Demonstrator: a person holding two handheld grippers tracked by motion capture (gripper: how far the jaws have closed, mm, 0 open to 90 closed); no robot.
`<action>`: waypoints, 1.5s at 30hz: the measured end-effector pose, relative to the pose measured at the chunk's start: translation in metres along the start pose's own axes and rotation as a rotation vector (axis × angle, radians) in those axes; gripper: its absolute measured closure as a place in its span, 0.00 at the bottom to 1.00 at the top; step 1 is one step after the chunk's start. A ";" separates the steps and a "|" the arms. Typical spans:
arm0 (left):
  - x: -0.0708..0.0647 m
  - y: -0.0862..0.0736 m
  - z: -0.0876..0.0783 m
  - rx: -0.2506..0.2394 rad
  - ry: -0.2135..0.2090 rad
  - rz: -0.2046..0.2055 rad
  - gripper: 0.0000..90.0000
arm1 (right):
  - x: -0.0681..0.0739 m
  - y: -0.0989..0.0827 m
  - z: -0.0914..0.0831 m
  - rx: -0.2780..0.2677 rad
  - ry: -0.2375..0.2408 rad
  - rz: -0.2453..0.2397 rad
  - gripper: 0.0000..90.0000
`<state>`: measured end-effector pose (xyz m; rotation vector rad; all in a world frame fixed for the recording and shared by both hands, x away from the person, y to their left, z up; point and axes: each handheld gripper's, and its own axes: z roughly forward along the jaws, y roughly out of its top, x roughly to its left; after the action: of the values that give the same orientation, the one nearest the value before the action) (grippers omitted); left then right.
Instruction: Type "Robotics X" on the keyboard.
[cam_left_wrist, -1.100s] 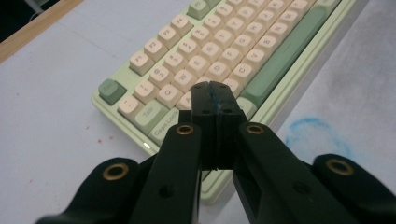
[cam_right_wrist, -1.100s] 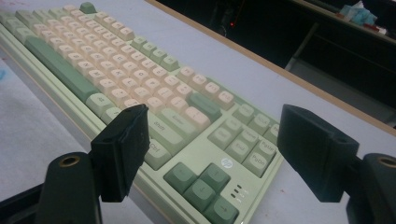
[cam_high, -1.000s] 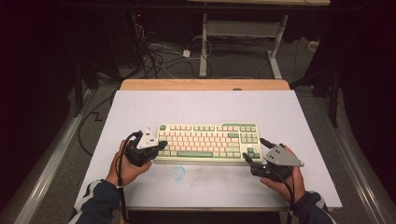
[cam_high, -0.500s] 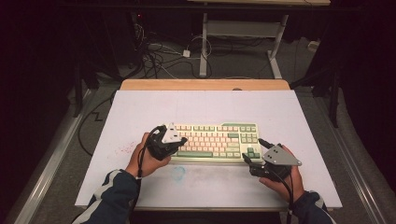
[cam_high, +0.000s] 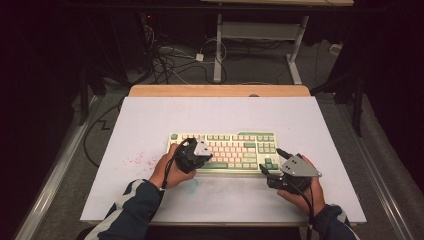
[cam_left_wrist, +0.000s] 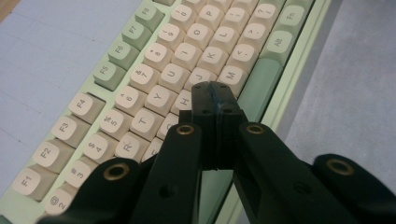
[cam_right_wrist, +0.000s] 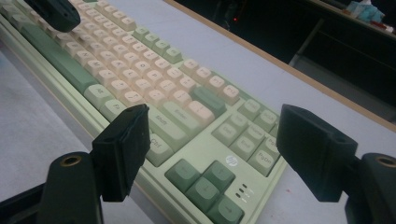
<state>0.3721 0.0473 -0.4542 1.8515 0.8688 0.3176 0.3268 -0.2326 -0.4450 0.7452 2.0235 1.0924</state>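
A pale green keyboard (cam_high: 235, 147) with cream and green keys lies across the middle of the white table top. My left gripper (cam_high: 202, 154) hovers over its left half, jaws pressed together with nothing between them. In the left gripper view the shut tips (cam_left_wrist: 215, 93) hang just above the letter keys (cam_left_wrist: 163, 70) near the green space bar. My right gripper (cam_high: 267, 174) sits at the keyboard's near right corner, jaws wide apart. In the right gripper view its open jaws (cam_right_wrist: 212, 140) frame the arrow keys (cam_right_wrist: 201, 179). The left gripper (cam_right_wrist: 56, 14) shows far off over the keyboard (cam_right_wrist: 140, 79).
The white table top (cam_high: 150, 120) has a wooden strip (cam_high: 220, 90) along its far edge. Red speckles (cam_high: 135, 160) mark the surface left of the keyboard. Beyond the table, cables (cam_high: 170, 60) lie on the floor by the legs of another desk (cam_high: 218, 55).
My left gripper has moved right, from the keyboard's left end to over its left-half keys, still shut. The right gripper has stayed put.
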 end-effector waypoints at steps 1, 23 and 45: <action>0.000 -0.001 0.001 0.002 0.000 -0.002 0.97 | 0.000 0.000 0.000 0.004 0.002 -0.001 0.30; 0.006 -0.007 0.014 0.024 0.027 -0.005 0.97 | -0.001 -0.001 0.000 0.015 -0.020 -0.008 0.32; 0.014 0.008 -0.022 -0.147 0.036 0.008 0.68 | -0.002 -0.001 0.001 0.031 -0.016 -0.010 0.32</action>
<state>0.3731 0.0701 -0.4397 1.7185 0.8401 0.4102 0.3286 -0.2346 -0.4458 0.7565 2.0328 1.0484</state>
